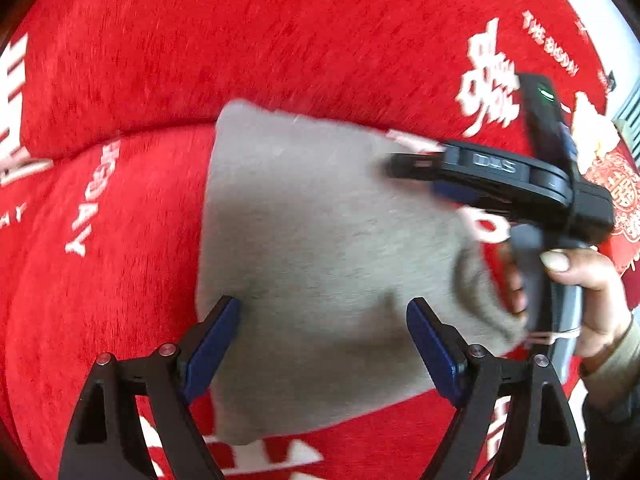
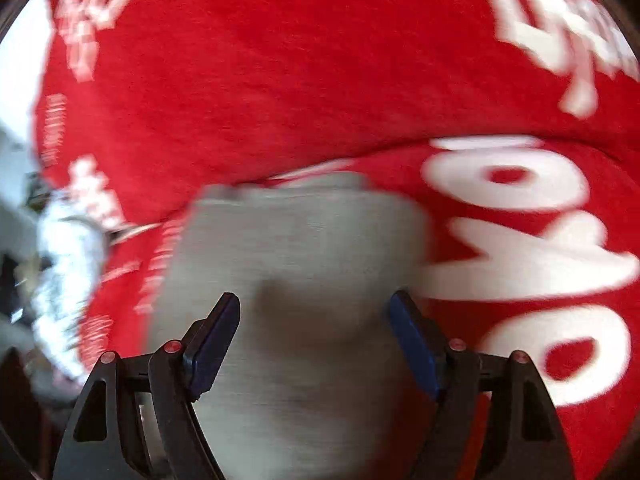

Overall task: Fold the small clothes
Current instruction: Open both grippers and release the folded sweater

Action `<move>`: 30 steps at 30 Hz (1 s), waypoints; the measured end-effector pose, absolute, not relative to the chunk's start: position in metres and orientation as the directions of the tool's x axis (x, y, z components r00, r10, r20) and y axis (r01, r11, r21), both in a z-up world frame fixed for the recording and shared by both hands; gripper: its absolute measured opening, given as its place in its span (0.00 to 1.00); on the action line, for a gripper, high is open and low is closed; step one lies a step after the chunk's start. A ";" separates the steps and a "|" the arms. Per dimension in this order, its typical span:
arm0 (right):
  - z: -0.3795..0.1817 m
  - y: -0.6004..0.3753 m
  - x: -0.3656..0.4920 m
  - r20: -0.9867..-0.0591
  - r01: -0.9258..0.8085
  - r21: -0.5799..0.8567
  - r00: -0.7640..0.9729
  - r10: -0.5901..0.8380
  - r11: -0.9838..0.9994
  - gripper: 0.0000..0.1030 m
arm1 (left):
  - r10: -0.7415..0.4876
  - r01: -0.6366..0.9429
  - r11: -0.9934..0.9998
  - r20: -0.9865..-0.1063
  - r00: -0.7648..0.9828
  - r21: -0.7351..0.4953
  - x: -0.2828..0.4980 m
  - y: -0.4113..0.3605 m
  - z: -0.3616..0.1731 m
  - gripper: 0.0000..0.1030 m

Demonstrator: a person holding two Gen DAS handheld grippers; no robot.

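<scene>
Since the left hand-held gripper (image 1: 324,344) and the right hand-held gripper (image 2: 314,342) both stand spread and empty above the grey garment (image 1: 320,248), each should pinch one near corner evenly before the next fold.

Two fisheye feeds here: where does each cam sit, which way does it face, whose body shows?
Left wrist: on the left gripper, facing down at the grey garment; shows its open jaws, the right gripper and right hand.
Right wrist: on the right gripper, facing down at the garment; only its open jaws show.
Shared: grey garment, red cloth.
</scene>
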State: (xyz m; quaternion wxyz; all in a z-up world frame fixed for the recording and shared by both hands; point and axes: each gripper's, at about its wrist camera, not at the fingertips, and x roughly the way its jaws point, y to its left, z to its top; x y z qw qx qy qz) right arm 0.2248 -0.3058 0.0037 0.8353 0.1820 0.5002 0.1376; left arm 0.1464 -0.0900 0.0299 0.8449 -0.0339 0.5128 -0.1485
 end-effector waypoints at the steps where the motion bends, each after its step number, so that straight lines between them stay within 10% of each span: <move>1: 0.002 -0.314 0.221 -0.797 -0.010 0.429 0.467 0.383 0.903 0.78 | -0.251 0.222 0.961 -0.861 0.443 -0.165 0.145 -0.089 0.029 0.84; 13: 0.082 -0.270 0.095 -0.559 -0.347 0.550 0.523 0.643 0.760 0.79 | -0.222 0.161 0.974 -0.840 0.496 -0.162 0.126 -0.060 0.028 0.84; 30: 0.052 -0.386 0.070 -0.701 0.164 0.411 0.685 0.196 0.897 0.82 | -0.212 0.126 0.977 -0.848 0.486 -0.172 0.144 -0.001 0.033 0.84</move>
